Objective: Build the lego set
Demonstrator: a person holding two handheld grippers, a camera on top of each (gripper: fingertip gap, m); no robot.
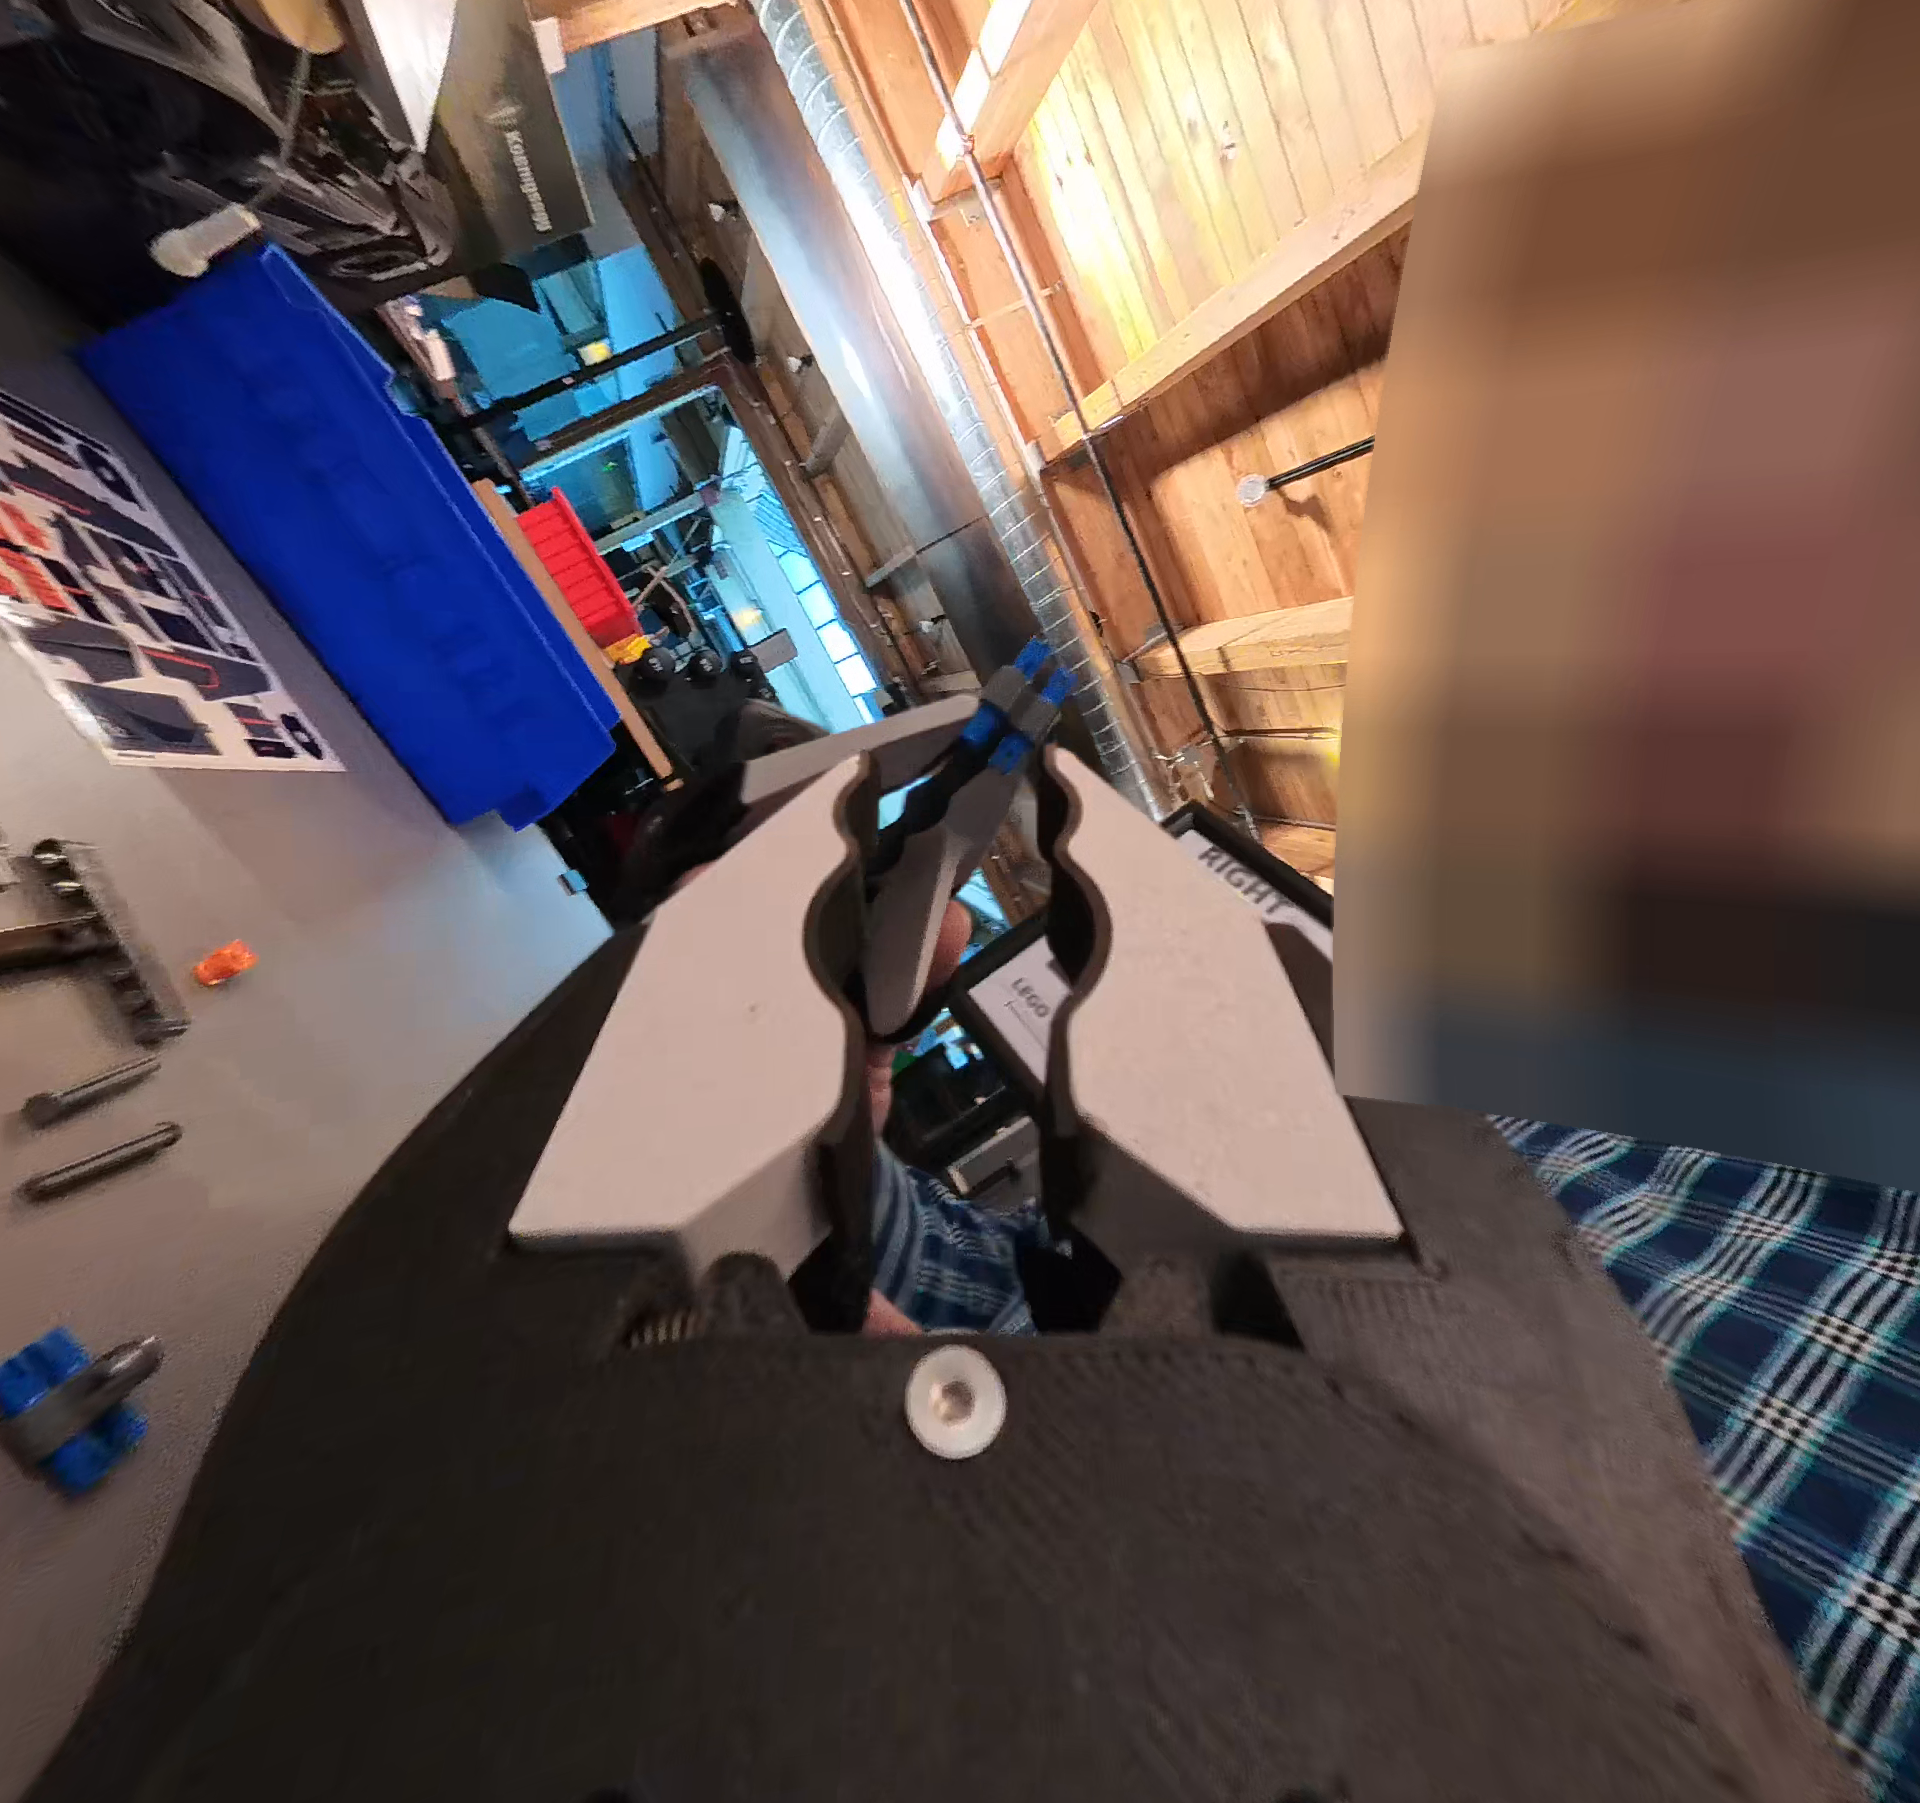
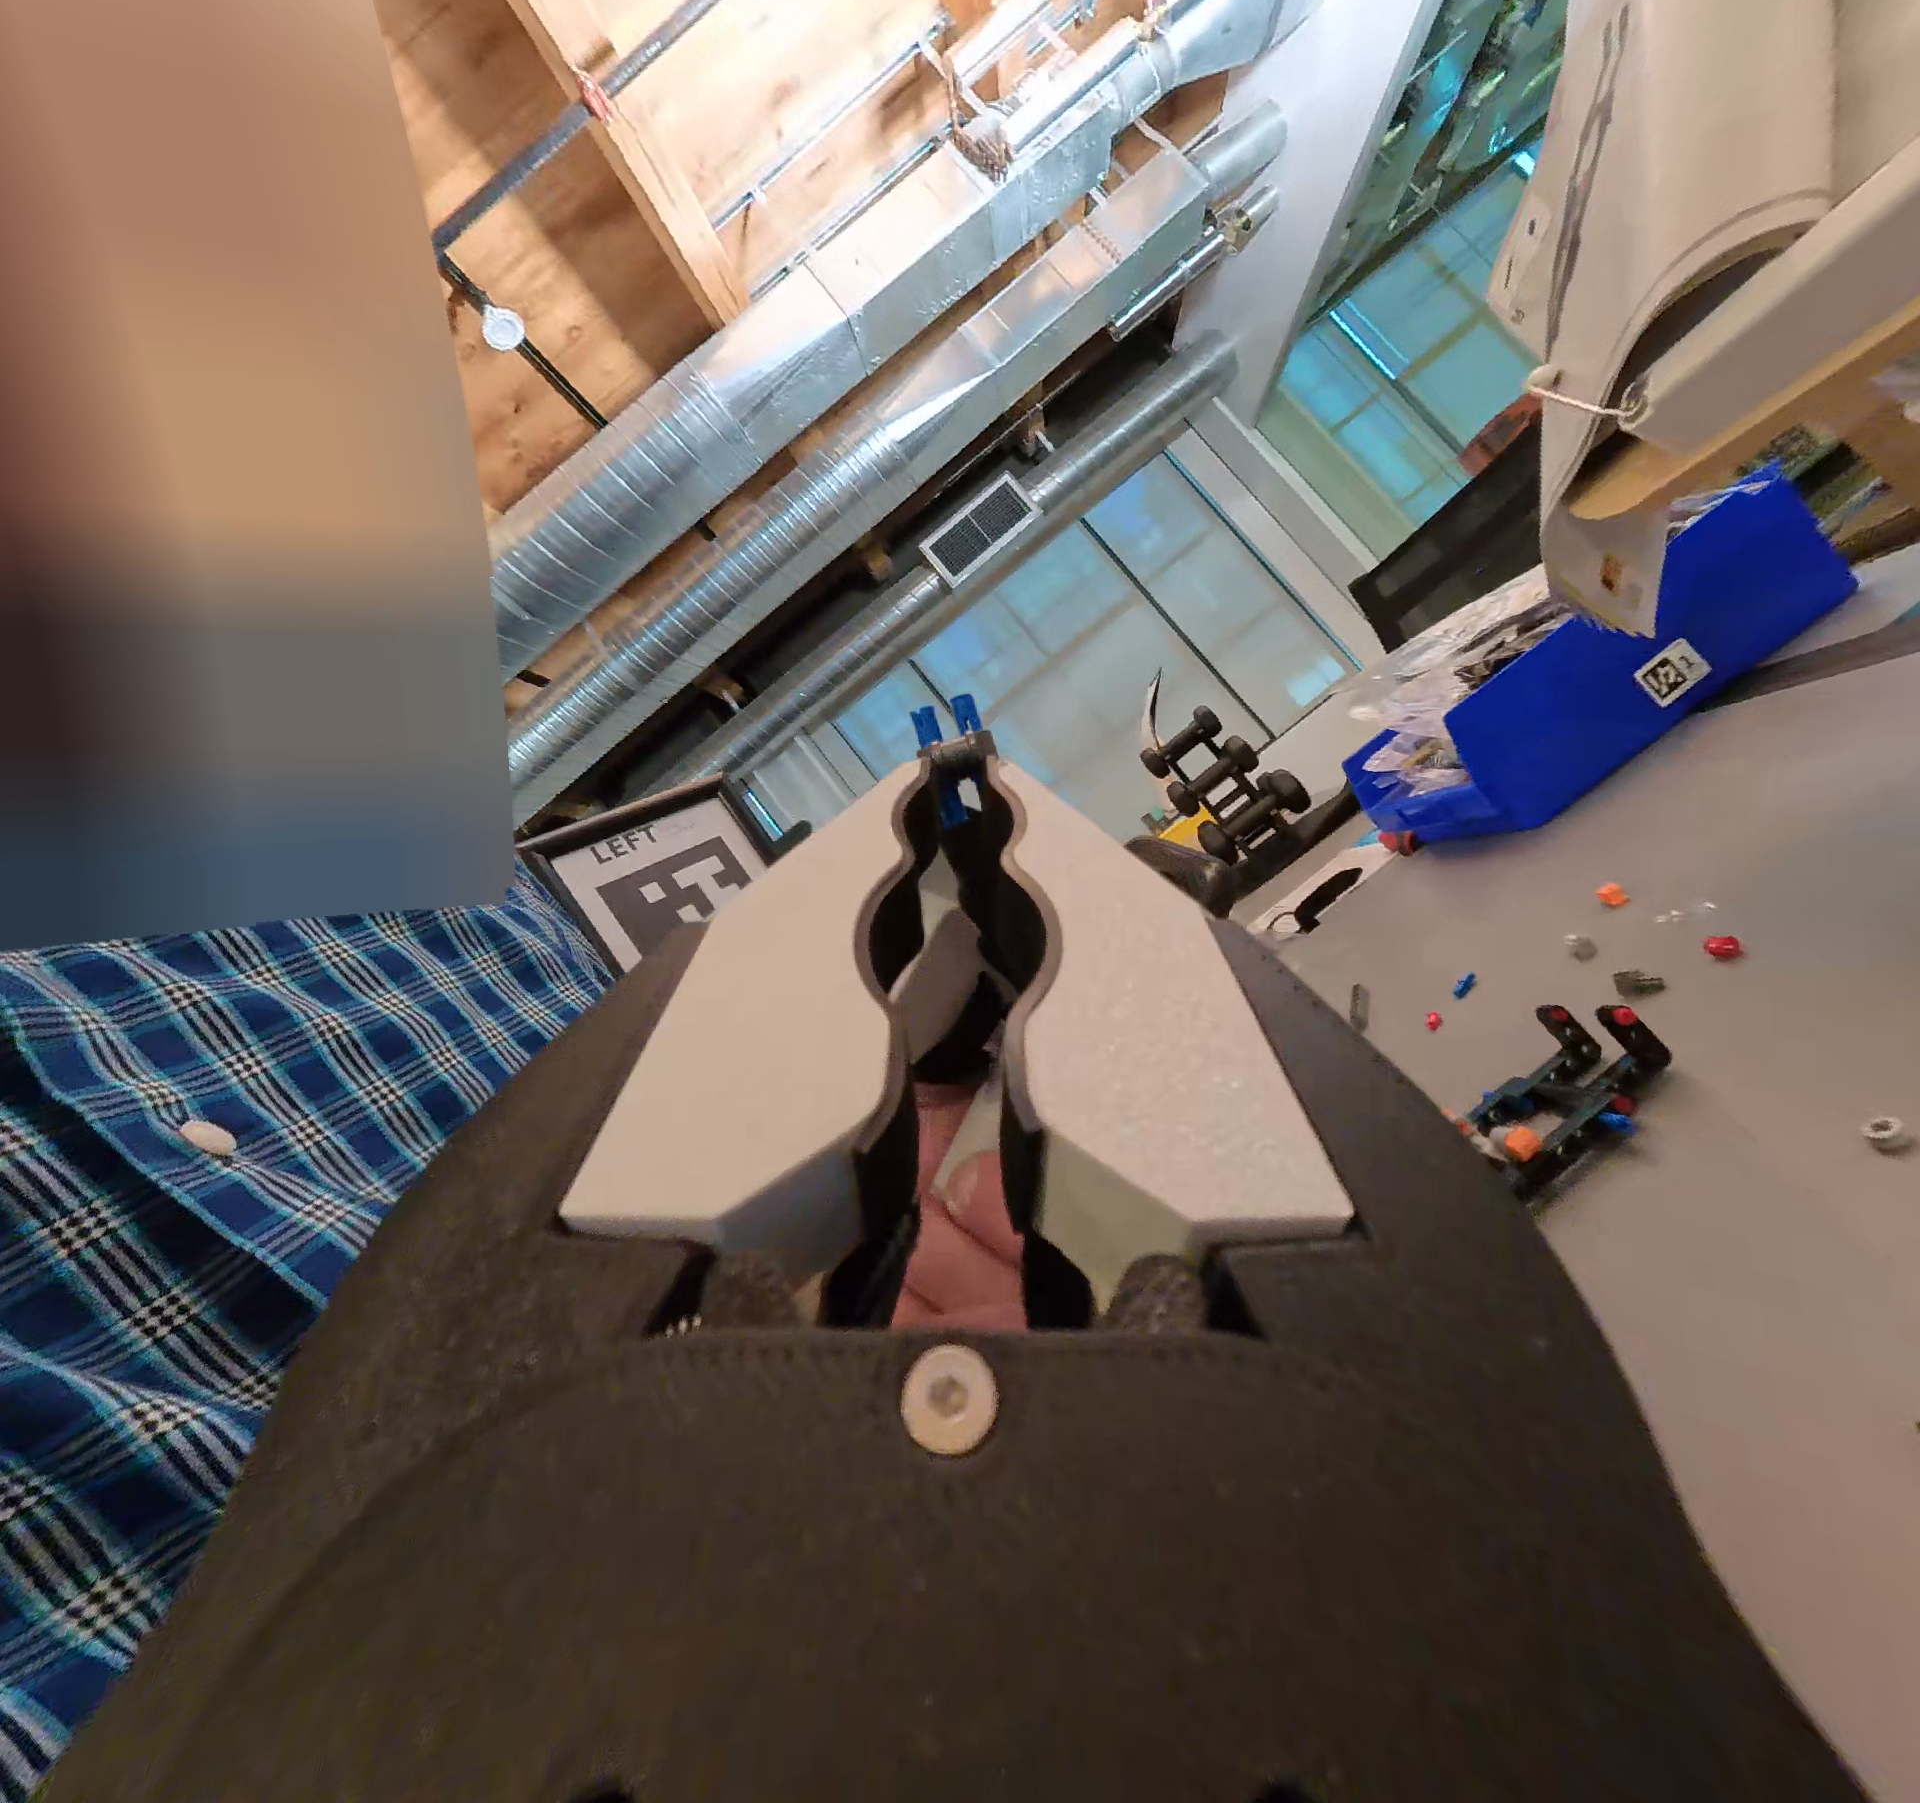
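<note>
A: Where is the piece?

B: Up in the air, off the bench. The right gripper (image 2: 951, 777) has its jaws pinched shut on a small grey piece (image 2: 956, 754) with blue pins sticking out past the tips.

A: And the left gripper?

B: The left gripper (image 1: 956, 777) stands with its jaws narrowly apart. The other gripper's tip reaches in between its fingers (image 1: 727, 984), carrying that same grey-and-blue piece (image 1: 1023, 714) just past the left tips. I cannot tell whether the left jaws touch it.

A: What lies on the bench?

B: In the right view, on the grey bench (image 2: 1714, 1338), a black frame (image 2: 1569, 1099) with red and orange bits, and loose small parts (image 2: 1621, 932) scattered beyond it. Farther back, a blue bin (image 2: 1621, 693) with clear bags spilling from it.

A: And on the left side?

B: A blue bin (image 1: 353, 527), a printed sheet (image 1: 135, 600) beside it, two dark pins (image 1: 99, 1130), an orange bit (image 1: 223, 961), and a grey-and-blue part (image 1: 73, 1410) near the edge.

A: The person?

B: A plaid shirt (image 2: 208, 1130) fills the space behind both grippers.
</note>
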